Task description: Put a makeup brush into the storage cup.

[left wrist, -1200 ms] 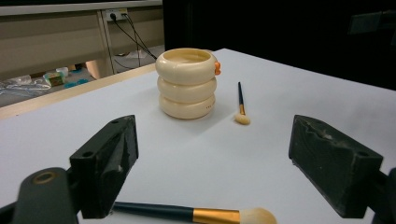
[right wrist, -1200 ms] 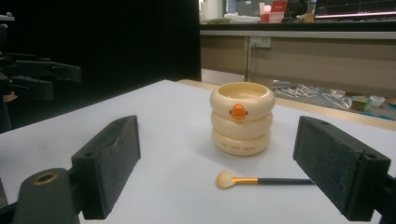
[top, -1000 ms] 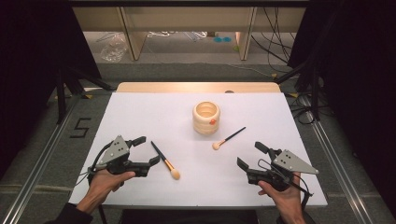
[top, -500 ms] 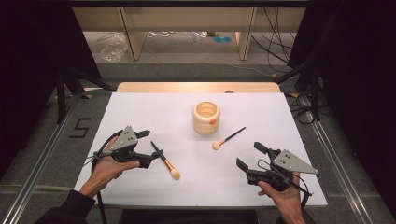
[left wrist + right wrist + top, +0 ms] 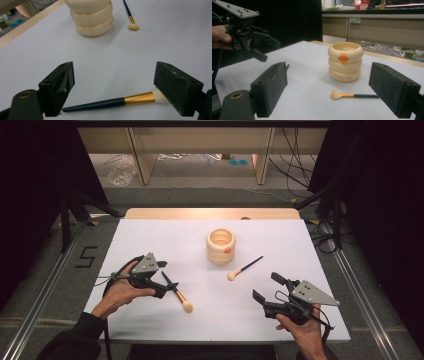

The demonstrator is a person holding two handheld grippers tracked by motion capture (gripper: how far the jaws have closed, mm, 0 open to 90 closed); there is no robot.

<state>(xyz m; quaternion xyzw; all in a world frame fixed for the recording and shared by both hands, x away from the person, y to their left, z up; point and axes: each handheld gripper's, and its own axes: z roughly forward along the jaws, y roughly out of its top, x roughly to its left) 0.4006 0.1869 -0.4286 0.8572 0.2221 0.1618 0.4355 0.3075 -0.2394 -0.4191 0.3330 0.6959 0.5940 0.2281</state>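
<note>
Brush (image 5: 176, 292) with a dark handle, gold ferrule and pale bristle head lies flat on the white table (image 5: 165, 240), at the near left, its bristle end toward the near edge and its handle tip pointing far-left. The left gripper (image 5: 161, 279) hangs over the handle end of it, held in the person's left hand (image 5: 122, 290). Its fingers (image 5: 58, 87) stand wide apart, with the brush lying crosswise between them in the left gripper view: the handle tip is just beside one finger and the bristles reach the other. Whether either finger touches the brush cannot be told.

A cream holder (image 5: 220, 246), shaped like three stacked rings with a small orange mark on its side, stands upright at the middle of the table, well apart from the brush. A second, smaller brush (image 5: 244, 268) lies just to the near right of the holder, its bristle tip toward the near side and its thin handle pointing far-right.

The right gripper (image 5: 266, 291) sits at the near right of the table in the person's right hand (image 5: 305, 330), with its fingers (image 5: 270, 87) wide apart and nothing between them; it faces the holder and the smaller brush from a distance.
</note>
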